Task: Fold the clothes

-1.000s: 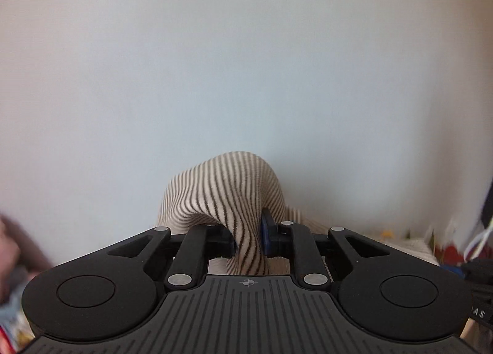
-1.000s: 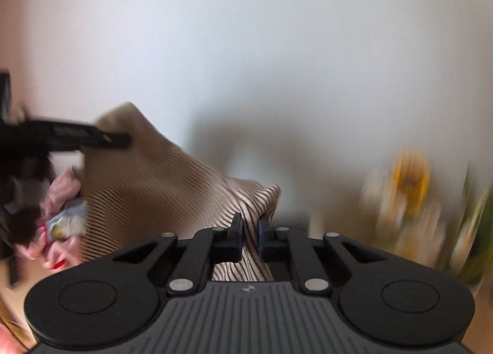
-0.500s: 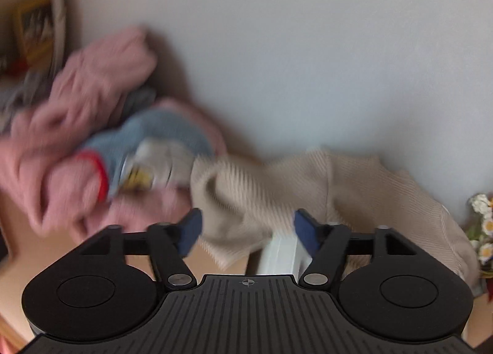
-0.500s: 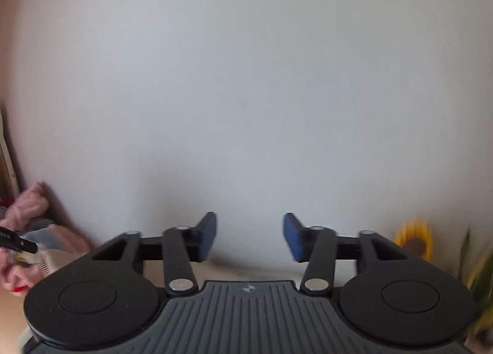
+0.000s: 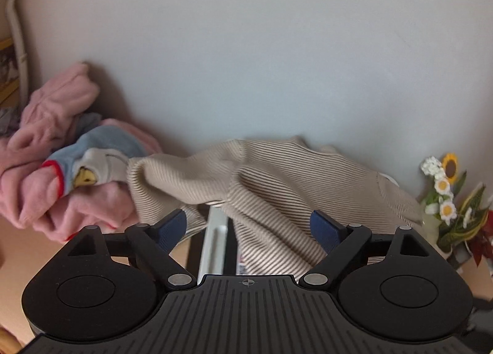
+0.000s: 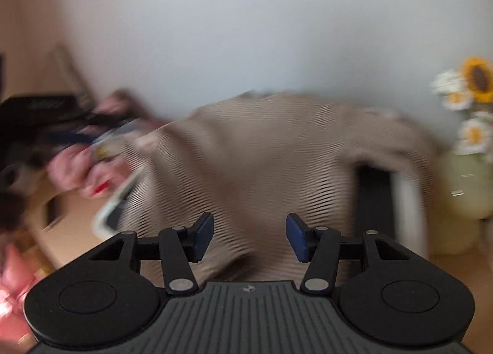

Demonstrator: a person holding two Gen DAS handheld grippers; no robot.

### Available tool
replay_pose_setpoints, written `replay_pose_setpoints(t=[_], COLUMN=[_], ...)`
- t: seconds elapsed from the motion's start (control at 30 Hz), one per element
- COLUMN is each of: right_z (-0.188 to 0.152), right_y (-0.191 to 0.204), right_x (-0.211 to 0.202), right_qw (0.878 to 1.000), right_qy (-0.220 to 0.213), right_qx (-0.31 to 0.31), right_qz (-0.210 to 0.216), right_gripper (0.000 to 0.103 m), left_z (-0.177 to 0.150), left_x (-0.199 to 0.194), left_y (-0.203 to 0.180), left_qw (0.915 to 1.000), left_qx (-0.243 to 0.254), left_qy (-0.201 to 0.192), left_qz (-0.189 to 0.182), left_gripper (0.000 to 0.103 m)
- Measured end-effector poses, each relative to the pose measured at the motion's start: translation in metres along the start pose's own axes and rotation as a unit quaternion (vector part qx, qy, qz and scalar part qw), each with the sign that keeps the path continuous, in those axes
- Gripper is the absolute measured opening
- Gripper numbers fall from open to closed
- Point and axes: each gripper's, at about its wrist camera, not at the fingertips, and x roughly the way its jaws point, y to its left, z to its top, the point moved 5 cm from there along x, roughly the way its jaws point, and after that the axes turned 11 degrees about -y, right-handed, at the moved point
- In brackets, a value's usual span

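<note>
Both grippers have let go since a second ago: left gripper [image 5: 248, 227] and right gripper [image 6: 249, 237] stand wide apart, empty. Striped beige garment [image 5: 277, 181] lies crumpled straight ahead, long axis crosswise, beside the pink clothes pile [image 5: 46, 150]; the left gripper appears nearer.

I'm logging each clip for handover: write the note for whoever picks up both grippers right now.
Left gripper: open, empty, facing the striped top.
Right gripper: open, empty, facing the same top; that view is blurred.
Striped top: crumpled in a heap against the wall, draped over a dark frame, not laid flat.
Pink garment with a blue piece bunched in it: piled left of the top, touching it.
Flowers stand to the right.
Done: no fold visible.
Left: spread the top flat, fold it, then probably the pink pile.
</note>
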Motion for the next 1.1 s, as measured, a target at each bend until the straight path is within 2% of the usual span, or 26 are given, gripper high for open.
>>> replay_pose_setpoints(t=[0.03,0.07,0.1,0.13,0.17,0.2,0.23,0.27,0.3,0.37,0.4,0.47,0.57,0.6,0.67,0.8,0.9,0.97,1.03,1.07,1.1], right_z=[-0.005,-0.009,-0.010,-0.011,-0.007,-0.002,0.004,0.011,0.017,0.027,0.032,0.035,0.031,0.028,0.027,0.028,0.032,0.031,0.029,0.027,0.029], right_y=[0.007,0.014,0.020,0.027,0.037,0.048,0.065,0.082,0.094,0.093,0.092,0.061,0.008,-0.010,-0.035,-0.075,-0.115,-0.143,-0.155,-0.154,-0.146], right_x=[0.005,0.011,0.014,0.018,0.021,0.024,0.016,0.007,-0.003,-0.021,-0.031,-0.031,-0.024,-0.025,-0.031,-0.040,-0.046,-0.054,-0.050,-0.045,-0.037], right_qw=[1.000,1.000,1.000,0.999,0.999,0.995,0.984,0.966,0.958,0.959,0.958,0.971,0.989,0.992,0.990,0.973,0.946,0.925,0.909,0.907,0.914], right_qy=[0.015,0.019,0.018,0.016,0.030,0.045,0.051,0.056,0.045,0.011,-0.007,-0.013,-0.014,-0.020,-0.039,-0.096,-0.132,-0.144,-0.143,-0.142,-0.137], right_qx=[0.004,0.001,-0.013,-0.027,0.006,0.041,0.058,0.073,0.053,0.019,0.002,0.033,0.088,0.106,0.137,0.199,0.265,0.327,0.378,0.385,0.372], right_qz=[0.008,-0.003,-0.013,-0.022,0.028,0.081,0.162,0.243,0.279,0.284,0.285,0.237,0.118,0.073,0.016,-0.072,-0.129,-0.129,-0.101,-0.090,-0.085], right_gripper=[0.056,0.059,0.056,0.030,0.017,0.017,0.017,0.020,0.026,0.043,0.058,0.062,0.062,0.062,0.062,0.062,0.062,0.060,0.057,0.057,0.057], left_z=[0.001,0.003,0.006,0.009,0.014,0.020,0.027,0.037,0.042,0.048,0.047,0.039,0.020,0.013,0.005,0.003,0.005,0.001,-0.006,-0.010,-0.015], left_x=[-0.004,-0.009,-0.013,-0.016,-0.019,-0.021,-0.025,-0.030,-0.034,-0.038,-0.035,-0.024,-0.003,0.007,0.023,0.057,0.069,0.080,0.092,0.099,0.105], left_y=[0.008,0.017,0.026,0.034,0.046,0.057,0.066,0.076,0.084,0.097,0.102,0.104,0.100,0.097,0.087,0.075,0.083,0.096,0.111,0.118,0.125], left_qw=[0.9999,0.9997,0.9992,0.9987,0.9977,0.9964,0.9945,0.9922,0.9902,0.9867,0.9856,0.9843,0.9813,0.9802,0.9793,0.9780,0.9713,0.9620,0.9465,0.9375,0.9282], left_qx=[-0.007,-0.012,-0.017,-0.024,-0.035,-0.045,-0.057,-0.072,-0.088,-0.122,-0.135,-0.157,-0.183,-0.189,-0.192,-0.196,-0.227,-0.264,-0.312,-0.337,-0.362], left_qy=[-0.003,-0.008,-0.014,-0.020,-0.027,-0.034,-0.044,-0.056,-0.065,-0.071,-0.066,-0.041,0.011,0.026,0.050,0.069,0.061,0.061,0.070,0.075,0.075], left_qz=[0.009,0.021,0.032,0.041,0.052,0.064,0.077,0.085,0.087,0.081,0.077,0.069,0.059,0.052,0.039,0.024,0.035,0.034,0.042,0.046,0.046], left_gripper=[0.092,0.093,0.093,0.093,0.093,0.093,0.093,0.093,0.093,0.094,0.094,0.094,0.094,0.094,0.094,0.094,0.094,0.094,0.094,0.094,0.094])
